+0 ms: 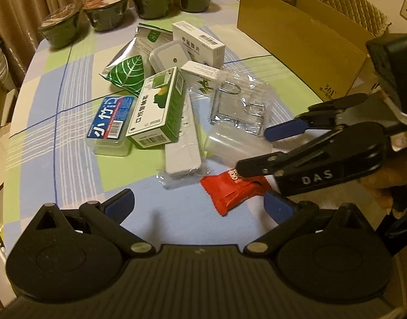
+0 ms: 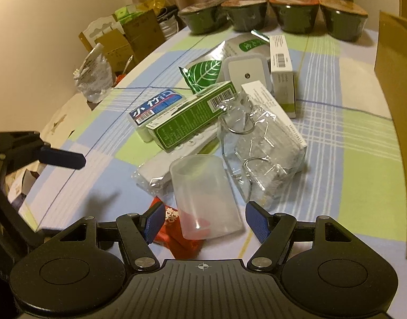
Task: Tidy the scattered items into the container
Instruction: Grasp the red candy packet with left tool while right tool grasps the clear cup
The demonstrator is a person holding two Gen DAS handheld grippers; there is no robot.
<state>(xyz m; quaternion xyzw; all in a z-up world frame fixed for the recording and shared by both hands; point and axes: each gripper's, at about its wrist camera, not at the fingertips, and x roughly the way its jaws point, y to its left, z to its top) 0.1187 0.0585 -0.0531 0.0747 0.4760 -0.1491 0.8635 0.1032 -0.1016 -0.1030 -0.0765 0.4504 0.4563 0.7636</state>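
Cardboard box [image 1: 296, 40], the container, stands open at the desk's [image 1: 44, 122] two o'clock edge in the left wrist view, well apart from the heap. Nearest the right hand-held gripper [image 2: 203, 222] lies a translucent plastic cup [image 2: 203, 199], on its side, its long axis running twelve to six, base between the spread fingers. The left hand-held gripper [image 1: 200, 204], also spread, holds nothing; a red wrapper [image 1: 230, 190] sits at its one o'clock. The right looks nearer the cup.
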